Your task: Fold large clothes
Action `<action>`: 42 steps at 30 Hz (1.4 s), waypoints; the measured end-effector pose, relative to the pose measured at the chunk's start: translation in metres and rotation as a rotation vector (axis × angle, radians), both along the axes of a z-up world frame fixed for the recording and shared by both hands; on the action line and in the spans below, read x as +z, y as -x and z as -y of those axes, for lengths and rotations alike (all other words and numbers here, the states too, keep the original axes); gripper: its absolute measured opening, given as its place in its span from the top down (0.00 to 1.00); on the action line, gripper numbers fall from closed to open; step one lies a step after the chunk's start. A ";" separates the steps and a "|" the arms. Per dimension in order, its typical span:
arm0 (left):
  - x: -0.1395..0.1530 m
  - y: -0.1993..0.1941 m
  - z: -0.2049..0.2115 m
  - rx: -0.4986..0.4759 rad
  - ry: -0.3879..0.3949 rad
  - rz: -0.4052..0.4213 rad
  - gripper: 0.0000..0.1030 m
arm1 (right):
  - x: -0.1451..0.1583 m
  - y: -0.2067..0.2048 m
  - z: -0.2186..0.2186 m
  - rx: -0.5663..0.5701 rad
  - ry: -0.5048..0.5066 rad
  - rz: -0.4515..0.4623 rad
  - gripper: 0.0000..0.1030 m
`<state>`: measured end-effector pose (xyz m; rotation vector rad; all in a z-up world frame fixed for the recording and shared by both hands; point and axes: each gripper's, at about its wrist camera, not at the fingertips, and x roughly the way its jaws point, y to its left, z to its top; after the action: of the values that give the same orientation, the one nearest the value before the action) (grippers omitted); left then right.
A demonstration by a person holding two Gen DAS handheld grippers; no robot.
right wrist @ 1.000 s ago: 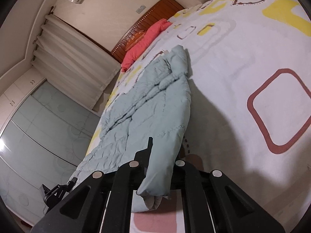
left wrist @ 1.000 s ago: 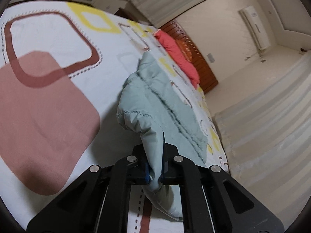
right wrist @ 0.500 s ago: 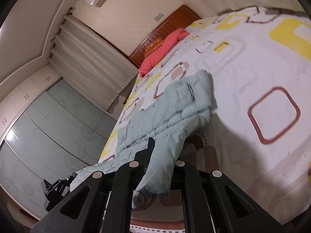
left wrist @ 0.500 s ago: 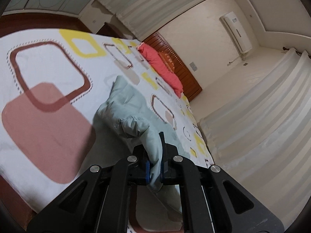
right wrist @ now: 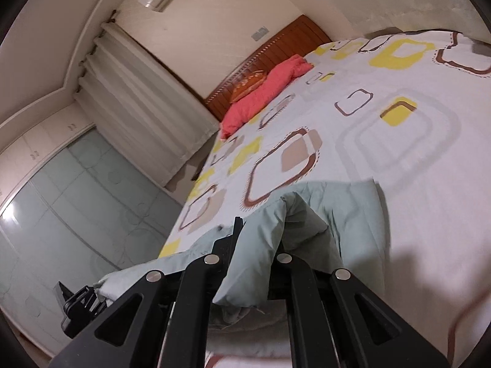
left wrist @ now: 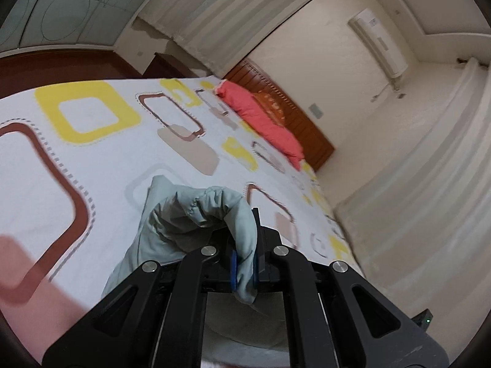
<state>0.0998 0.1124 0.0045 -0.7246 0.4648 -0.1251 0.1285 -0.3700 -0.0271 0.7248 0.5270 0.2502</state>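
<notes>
- We've got the left gripper (left wrist: 244, 263) clamped tight on a fold of the pale green padded jacket (left wrist: 184, 224), its blue pads pinching the cloth with a short tail poking out below the jaws.
- From that pinch, the fabric arches up and over, then drops away to the left onto the bedspread (left wrist: 92, 165).
- Over on the right wrist view, the right gripper (right wrist: 250, 263) is just as firmly closed, jaws pressed onto another bunch of the same jacket (right wrist: 349, 214), with a thick flap hanging down between the black fingers.
- The garment sits at the near end of the bed, lifted at both held spots, and the rest of it lies on the patterned cover beyond the grippers.
- We can see one stretch of it trailing off toward the bed's edge on the left of the right wrist view, where the other gripper shows as a dark shape.
- Up at the far end, a coral-red pillow (right wrist: 260, 92) lies against the wooden headboard (right wrist: 276, 46), well apart from the jacket.
- Pale curtains (left wrist: 429, 184) line the wall beside the bed.
</notes>
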 end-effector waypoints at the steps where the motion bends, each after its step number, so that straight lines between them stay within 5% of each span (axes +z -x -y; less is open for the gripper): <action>1: -0.004 -0.014 0.001 0.008 -0.012 -0.017 0.94 | -0.003 -0.010 0.000 -0.001 0.001 -0.012 0.94; 9: -0.056 -0.105 0.012 0.037 -0.100 -0.154 0.94 | -0.055 -0.102 -0.004 -0.020 0.017 -0.155 0.94; 16: -0.089 -0.144 0.018 0.020 -0.165 -0.232 0.93 | -0.096 -0.133 0.001 -0.026 -0.015 -0.259 0.92; 18: -0.089 -0.145 0.019 0.014 -0.167 -0.230 0.83 | -0.099 -0.134 0.001 -0.021 -0.016 -0.272 0.91; 20: -0.084 -0.142 0.019 0.007 -0.159 -0.222 0.48 | -0.097 -0.129 0.002 -0.016 -0.023 -0.268 0.77; 21: -0.083 -0.141 0.019 0.012 -0.158 -0.214 0.34 | -0.094 -0.125 0.004 -0.019 -0.031 -0.258 0.55; 22: -0.079 -0.136 0.018 0.023 -0.157 -0.200 0.32 | -0.091 -0.120 0.005 -0.029 -0.036 -0.244 0.36; 31: -0.067 -0.092 0.018 -0.006 -0.169 -0.191 0.32 | -0.069 -0.090 -0.009 -0.037 0.053 -0.220 0.32; 42: -0.079 -0.140 0.007 -0.025 -0.277 -0.265 0.39 | -0.060 -0.148 -0.049 0.042 0.274 -0.269 0.32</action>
<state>0.2398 0.1053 -0.0742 -0.4638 0.7293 0.0134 0.2763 -0.3210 -0.0873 0.4828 0.8157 0.1156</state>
